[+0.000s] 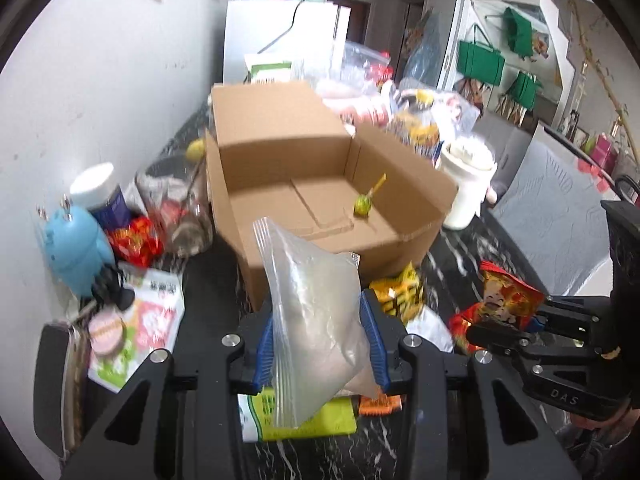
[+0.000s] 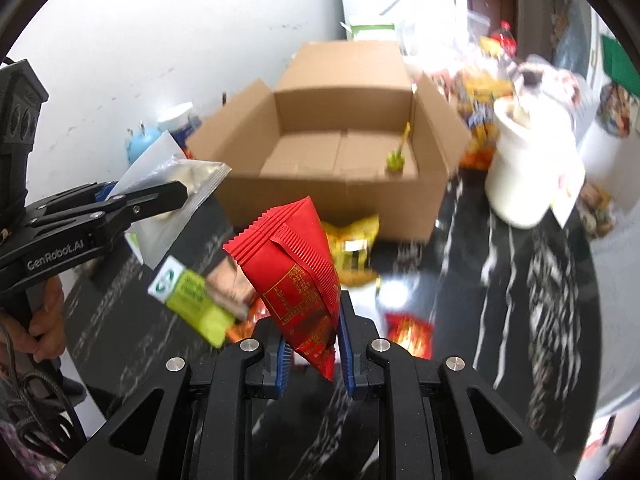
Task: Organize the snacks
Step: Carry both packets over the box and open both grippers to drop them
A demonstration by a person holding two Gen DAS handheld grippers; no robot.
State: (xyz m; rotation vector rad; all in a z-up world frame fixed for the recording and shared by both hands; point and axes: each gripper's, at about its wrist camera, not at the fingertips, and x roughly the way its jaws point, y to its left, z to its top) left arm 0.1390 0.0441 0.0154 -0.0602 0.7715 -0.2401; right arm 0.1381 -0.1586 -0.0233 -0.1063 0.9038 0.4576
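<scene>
An open cardboard box [image 1: 316, 184] stands on the dark marbled bench [image 2: 500, 300], with a green lollipop [image 1: 362, 205] inside. Both grippers point steeply down before it. The left gripper [image 1: 320, 344] has its jaws clenched on a clear zip bag of pale powder [image 1: 316, 312]. The right gripper [image 2: 314, 356] has its jaws clamped on a red snack packet [image 2: 296, 264].

A white tub [image 2: 532, 160] stands beside green bags [image 1: 480, 62] hanging farther back.
</scene>
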